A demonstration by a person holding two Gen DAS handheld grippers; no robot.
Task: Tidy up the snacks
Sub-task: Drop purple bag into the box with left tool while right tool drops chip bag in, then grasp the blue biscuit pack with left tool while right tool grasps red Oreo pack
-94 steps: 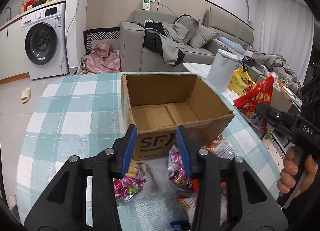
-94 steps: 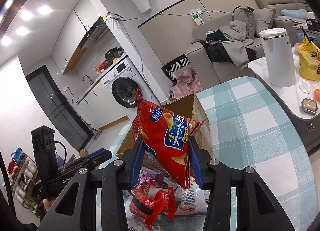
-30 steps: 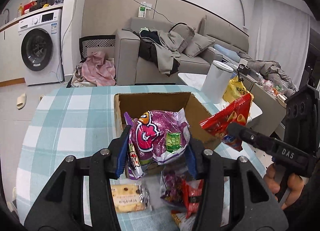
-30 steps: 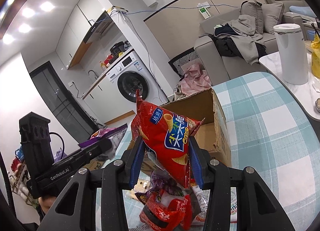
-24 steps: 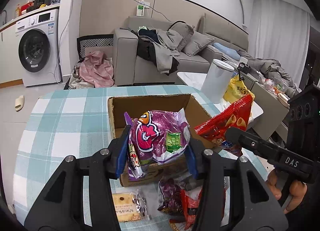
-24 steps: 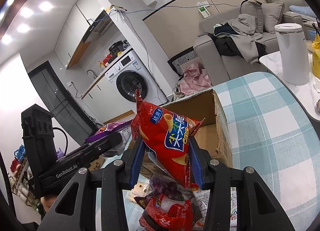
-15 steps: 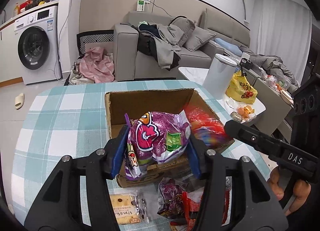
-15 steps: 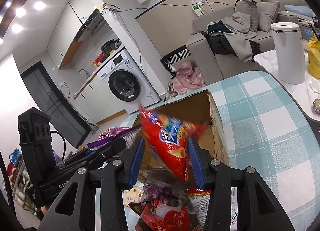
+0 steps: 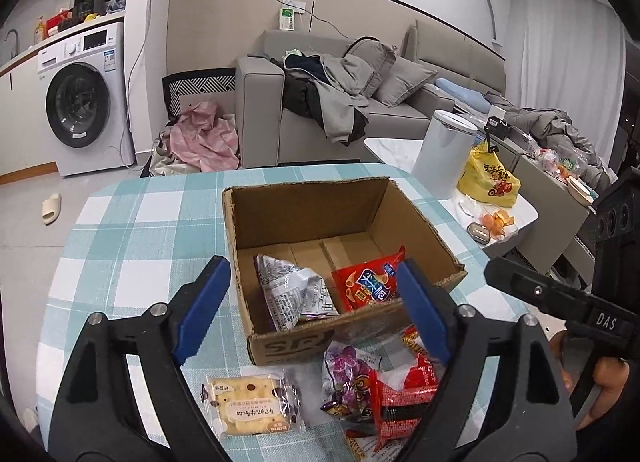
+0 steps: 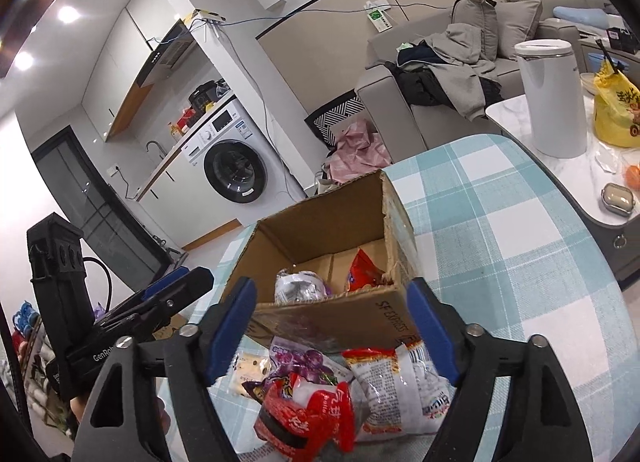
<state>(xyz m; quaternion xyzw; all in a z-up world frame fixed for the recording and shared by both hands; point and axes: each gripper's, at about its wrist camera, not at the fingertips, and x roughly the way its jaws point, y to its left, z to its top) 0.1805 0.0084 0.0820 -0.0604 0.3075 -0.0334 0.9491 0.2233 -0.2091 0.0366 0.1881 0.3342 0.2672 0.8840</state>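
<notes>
An open cardboard box (image 9: 416, 218) stands on the checked table; it also shows in the right wrist view (image 10: 332, 318). Inside lie a purple-and-silver snack bag (image 9: 296, 290) and a red chip bag (image 9: 370, 282). My left gripper (image 9: 312, 302) is open and empty above the box's near wall. My right gripper (image 10: 330, 326) is open and empty over the box's near corner. In front of the box lie a cake packet (image 9: 250, 406), a purple candy bag (image 9: 348, 374), a red snack bag (image 9: 404, 398) and a white packet (image 10: 400, 386).
The table's right edge (image 10: 592, 230) drops off beside a low white table with a white canister (image 10: 554, 98), a yellow bag (image 9: 488, 178) and small items. A grey sofa (image 9: 320, 110) and a washing machine (image 9: 80, 102) stand beyond the table.
Both grippers have opened. The purple bag dropped from my left gripper and the red chip bag from my right gripper; both now lie in the box.
</notes>
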